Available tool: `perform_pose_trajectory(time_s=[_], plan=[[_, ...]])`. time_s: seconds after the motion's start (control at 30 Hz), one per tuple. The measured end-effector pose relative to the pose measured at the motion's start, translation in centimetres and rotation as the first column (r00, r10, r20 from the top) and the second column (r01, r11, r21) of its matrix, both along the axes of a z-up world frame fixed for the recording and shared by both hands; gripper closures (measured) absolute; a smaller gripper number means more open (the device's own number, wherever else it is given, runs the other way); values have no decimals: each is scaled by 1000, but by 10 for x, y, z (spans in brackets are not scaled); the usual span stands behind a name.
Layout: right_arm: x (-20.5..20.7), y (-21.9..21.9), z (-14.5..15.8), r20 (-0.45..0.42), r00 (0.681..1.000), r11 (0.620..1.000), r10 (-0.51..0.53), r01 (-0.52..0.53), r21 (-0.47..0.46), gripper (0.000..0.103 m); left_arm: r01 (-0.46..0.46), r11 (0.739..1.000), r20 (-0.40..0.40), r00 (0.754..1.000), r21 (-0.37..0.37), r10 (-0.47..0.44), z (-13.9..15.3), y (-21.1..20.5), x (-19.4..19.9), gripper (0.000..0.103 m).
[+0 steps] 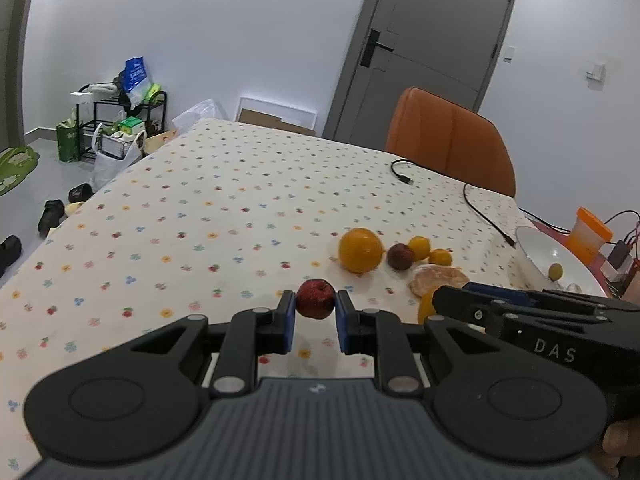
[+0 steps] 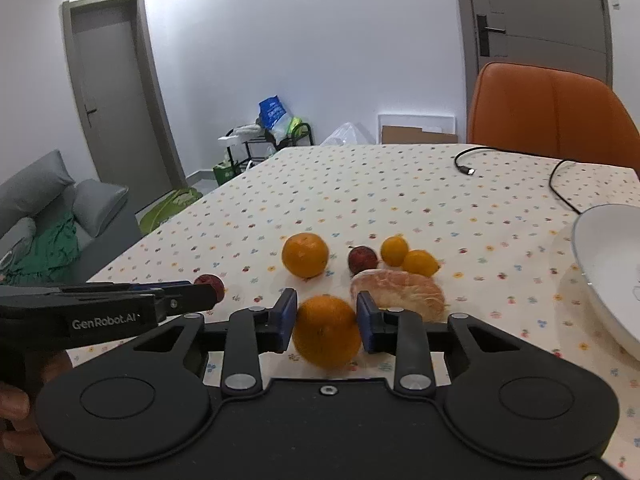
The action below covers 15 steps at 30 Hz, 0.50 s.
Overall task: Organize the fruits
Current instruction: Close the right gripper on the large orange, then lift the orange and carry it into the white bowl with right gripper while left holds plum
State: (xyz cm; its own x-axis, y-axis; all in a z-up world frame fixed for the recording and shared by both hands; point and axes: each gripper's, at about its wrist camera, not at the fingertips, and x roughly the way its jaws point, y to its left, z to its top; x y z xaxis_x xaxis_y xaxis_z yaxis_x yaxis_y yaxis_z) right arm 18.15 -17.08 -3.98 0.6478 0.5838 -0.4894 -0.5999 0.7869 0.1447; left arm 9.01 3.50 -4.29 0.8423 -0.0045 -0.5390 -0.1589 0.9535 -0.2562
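Two tools grip fruit above the table: left tool clamps a red apple, right tool clamps an orange near the white bowl.

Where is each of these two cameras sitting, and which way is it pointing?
Left wrist view: rides on the left gripper, looking forward along its fingers at a small red fruit between them; the right gripper shows at the right edge.
Right wrist view: rides on the right gripper, looking at an orange between its fingers; the left gripper and a hand show at left.
Both share the dotted tablecloth, the fruit pile, white bowl and orange chair.
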Motion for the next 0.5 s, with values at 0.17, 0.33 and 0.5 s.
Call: perform_pose_trajectory(time_s=[0.17, 0.33, 0.5], plan=[[0, -17, 3, -1, 999, 999, -34, 34, 24, 74, 33, 999, 17, 999, 6, -33, 6, -14, 4, 83], [-5, -25, 4, -2, 999, 999, -39, 39, 18, 81, 50, 999, 20, 999, 4, -50, 7, -22, 3, 83], [-6, -26, 2, -26, 999, 999, -30, 30, 20, 94, 56, 998, 11, 998, 8, -56, 5, -23, 2, 83]])
